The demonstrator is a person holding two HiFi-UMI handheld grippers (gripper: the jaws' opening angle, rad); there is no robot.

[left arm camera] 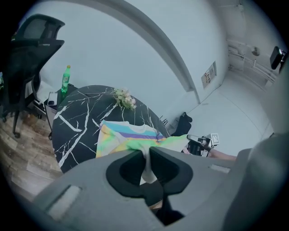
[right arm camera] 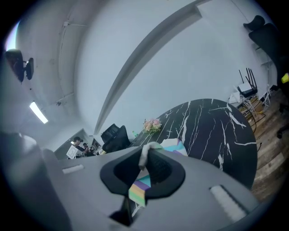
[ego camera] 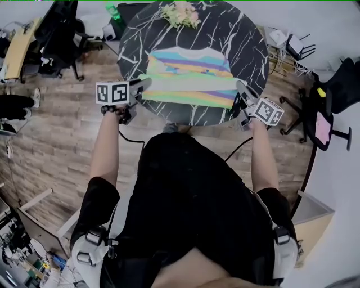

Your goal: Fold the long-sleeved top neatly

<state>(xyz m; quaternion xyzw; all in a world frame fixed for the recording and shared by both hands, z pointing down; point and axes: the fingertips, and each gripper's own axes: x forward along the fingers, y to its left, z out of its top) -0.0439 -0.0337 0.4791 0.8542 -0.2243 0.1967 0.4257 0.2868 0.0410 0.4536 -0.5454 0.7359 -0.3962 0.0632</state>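
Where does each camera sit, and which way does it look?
Head view: on the head, looking down at the striped top on the table; forearms, left tongs, right tongs show.
Left gripper view: on the left tongs, facing across the table; jaws pinch the top.
Right gripper view: on the right tongs, likewise; jaws pinch the top.
Both gripper views share the flowers.

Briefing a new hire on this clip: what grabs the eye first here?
The rainbow-striped top lies on the round black marble table, in the middle of the head view. The left gripper and right gripper each have their jaws shut on a near corner of it, holding that edge off the table. Pale flowers sit at the table's far edge.
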